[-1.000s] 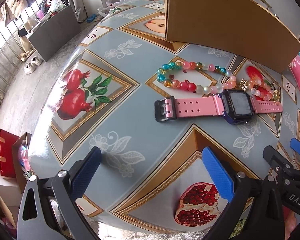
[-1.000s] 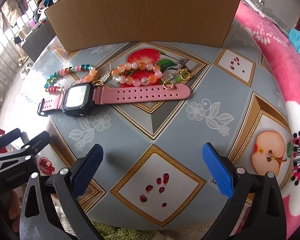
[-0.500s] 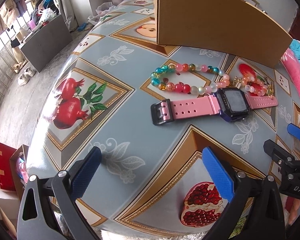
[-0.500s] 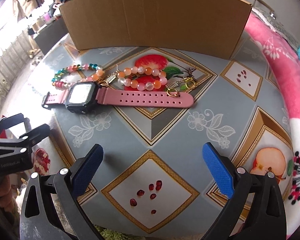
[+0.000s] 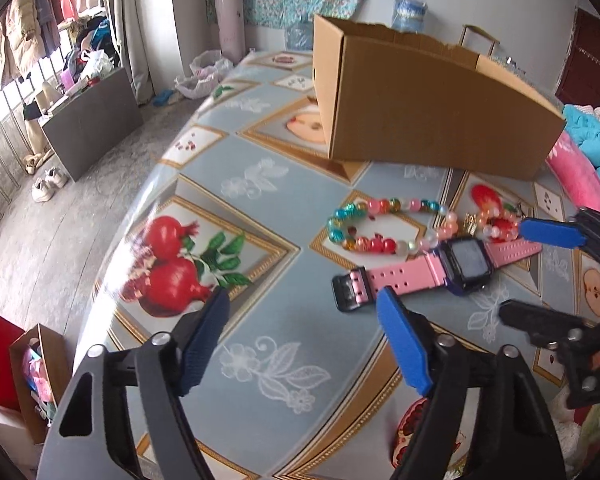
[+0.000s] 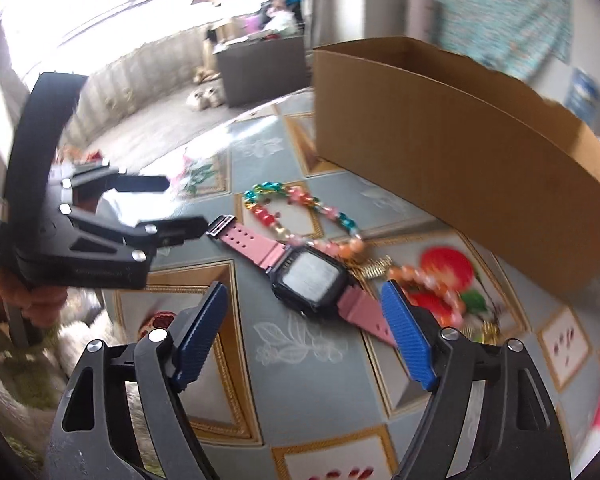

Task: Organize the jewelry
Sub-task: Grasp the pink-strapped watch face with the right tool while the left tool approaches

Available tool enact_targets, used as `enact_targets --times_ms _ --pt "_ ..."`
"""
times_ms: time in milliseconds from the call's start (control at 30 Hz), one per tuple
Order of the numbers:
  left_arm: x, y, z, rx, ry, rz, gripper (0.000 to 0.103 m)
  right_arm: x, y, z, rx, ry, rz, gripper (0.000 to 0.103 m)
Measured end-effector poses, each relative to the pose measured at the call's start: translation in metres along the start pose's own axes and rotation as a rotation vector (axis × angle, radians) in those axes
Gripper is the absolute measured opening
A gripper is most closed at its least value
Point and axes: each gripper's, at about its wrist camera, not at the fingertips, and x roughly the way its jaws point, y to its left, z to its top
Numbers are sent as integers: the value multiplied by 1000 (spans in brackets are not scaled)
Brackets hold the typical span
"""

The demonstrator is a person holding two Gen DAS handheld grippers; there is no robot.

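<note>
While both grippers hover above the patterned worktop [image 5: 260, 360], we find nothing yet picked up. Our left gripper [image 5: 300, 344] and right gripper [image 6: 302, 330] have each just been narrowing from full spread; both remain fairly wide, with nothing between the pads. The pink-strapped digital watch [image 5: 466, 266] lies flat near the worktop's middle, its buckle end toward our left gripper. A multicoloured bead bracelet [image 5: 376, 226] lies just behind it, touching the strap, and an orange-and-pink bead bracelet [image 6: 432, 280] with gold charms lies tangled over the far strap. An open cardboard box [image 5: 432, 120] stands behind them all, the likely destination.

We judge the main risk to be snagging: lifting the watch could drag either bracelet along, since beads overlap the strap. A flat strap also offers little for the pads to bite, so a shallow closure may slip off it. With both grippers converging on one item, collision is possible.
</note>
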Motion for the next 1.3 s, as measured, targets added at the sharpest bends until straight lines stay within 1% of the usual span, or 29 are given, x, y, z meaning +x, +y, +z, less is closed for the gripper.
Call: enact_targets --times_ms 67,100,133,167,300,333,367,400,467,500,567,733,867,1067,1133,1200,1300 --pt "-2 1 0 3 -22 -2 66 9 9 6 -101 15 -14 71" --pt "-2 2 0 4 -33 -3 62 16 13 9 -154 31 -31 71" --pt "-4 1 -3 3 -40 -9 57 22 15 12 -190 47 -35 71" --pt "-3 1 -4 2 -41 -19 56 29 15 14 -218 65 -36 71" --pt "0 3 -9 0 -36 -81 39 45 19 17 -280 131 -5 60" --pt "1 3 -9 7 -37 -92 36 47 17 20 -282 133 8 59" --pt "1 2 -9 18 -40 -103 35 44 8 12 -276 138 24 59" --pt "1 0 -9 30 -43 -111 32 45 4 12 -271 144 35 59" --pt "-1 -5 -9 63 -51 -119 31 53 -2 15 -250 157 59 56" --pt "-2 -7 -8 79 -54 -122 32 54 -4 15 -238 163 70 50" --pt "-7 -11 -9 104 -62 -130 31 54 -10 16 -205 186 111 50" --pt "-17 -27 -18 210 -50 -149 32 50 -10 14 -194 210 126 50" --pt "-24 -45 -31 300 -29 -152 32 45 -17 9 -142 237 182 50" --pt "-26 -71 -47 436 -44 -85 33 39 -42 7 -21 291 322 50" --pt "-23 -79 -50 477 -44 -64 37 41 -54 9 33 313 380 50" --pt "-19 -88 -53 544 -52 -30 38 41 -62 11 69 335 427 50" --pt "-10 -97 -53 629 -65 11 39 41 -68 15 101 359 470 50"
